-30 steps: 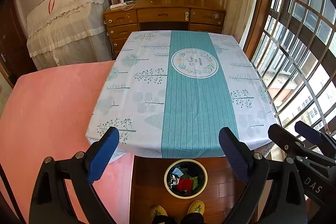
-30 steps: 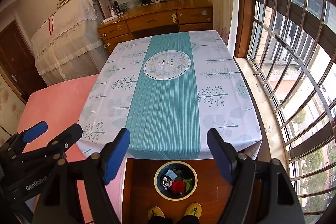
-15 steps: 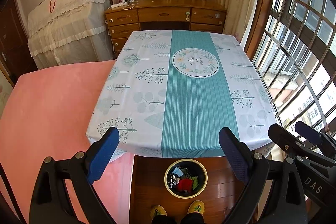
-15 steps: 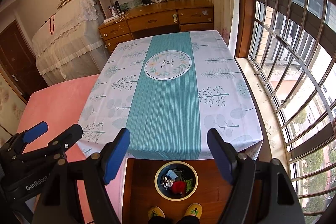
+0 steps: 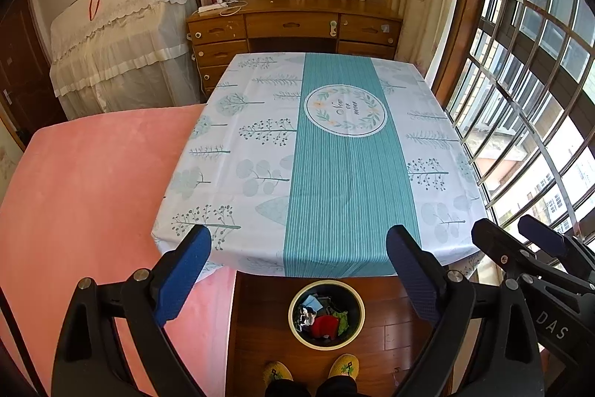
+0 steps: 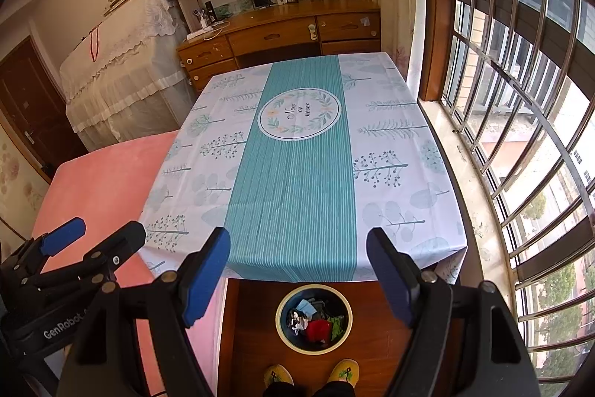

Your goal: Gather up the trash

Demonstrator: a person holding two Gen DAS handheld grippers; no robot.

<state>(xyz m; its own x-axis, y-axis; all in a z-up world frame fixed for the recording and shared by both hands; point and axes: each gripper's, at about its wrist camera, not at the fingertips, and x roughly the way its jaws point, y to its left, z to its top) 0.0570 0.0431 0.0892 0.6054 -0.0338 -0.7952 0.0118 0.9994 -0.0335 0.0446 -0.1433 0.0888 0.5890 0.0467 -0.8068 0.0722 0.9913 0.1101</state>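
Observation:
A round bin (image 5: 357, 330) stands on the wooden floor below the near table edge, holding crumpled trash, a red piece (image 5: 324, 325) among it. It also shows in the right wrist view (image 6: 286, 333). My left gripper (image 5: 298, 263) is open and empty, held above the bin and table edge. My right gripper (image 6: 297, 266) is open and empty, beside it at the same height. The right gripper shows in the left wrist view (image 5: 520, 240); the left one shows in the right wrist view (image 6: 93, 237). The table's cloth (image 5: 319, 151) bears no trash.
A pink bed (image 5: 85, 181) lies left of the table. A wooden desk (image 5: 293, 25) with shelves stands behind it, a lace-covered piece of furniture (image 5: 122, 43) at the back left. A barred window (image 6: 520, 136) runs along the right. Yellow slippers (image 5: 312, 369) stand by the bin.
Both views have shifted only slightly. Both grippers stay open and empty above the bin.

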